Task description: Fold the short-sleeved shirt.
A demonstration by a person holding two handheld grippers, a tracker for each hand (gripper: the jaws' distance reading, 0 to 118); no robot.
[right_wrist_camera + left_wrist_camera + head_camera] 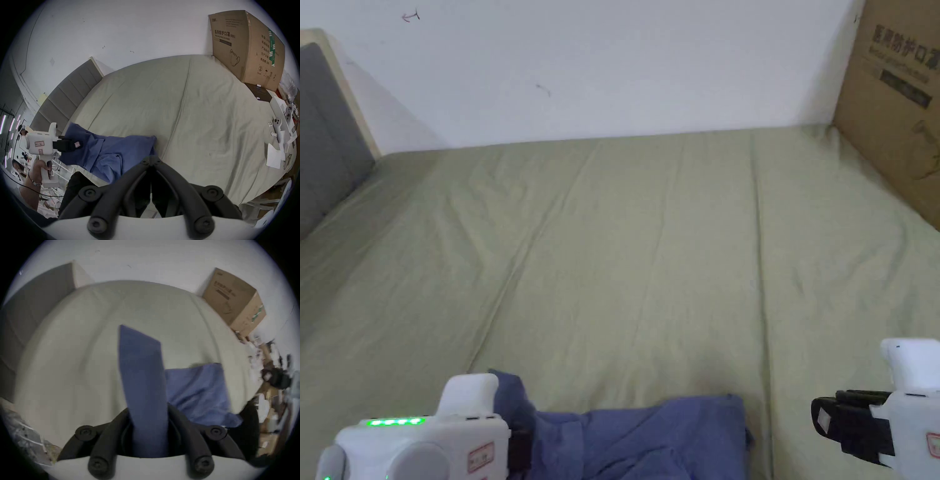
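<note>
Crumpled blue short-sleeved cotton shirt [637, 437] at near edge of bed [650, 250]. Left tool [148, 418] clamped on shirt edge. Right tool [151, 160] closed, empty. Judgement: fabric light, limp; grasp hems, shoulder seams.

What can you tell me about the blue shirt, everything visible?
The shirt is blue, thin woven-looking cloth, crumpled and bunched rather than spread flat. It lies at the near edge of the bed sheet, which is pale green. One flap stands up between the jaws of the left hand-held gripper, which are closed on it, lifting that part off the sheet. The right hand-held gripper is shut with nothing in it, off to the shirt's right, not touching it in the head view.
</note>
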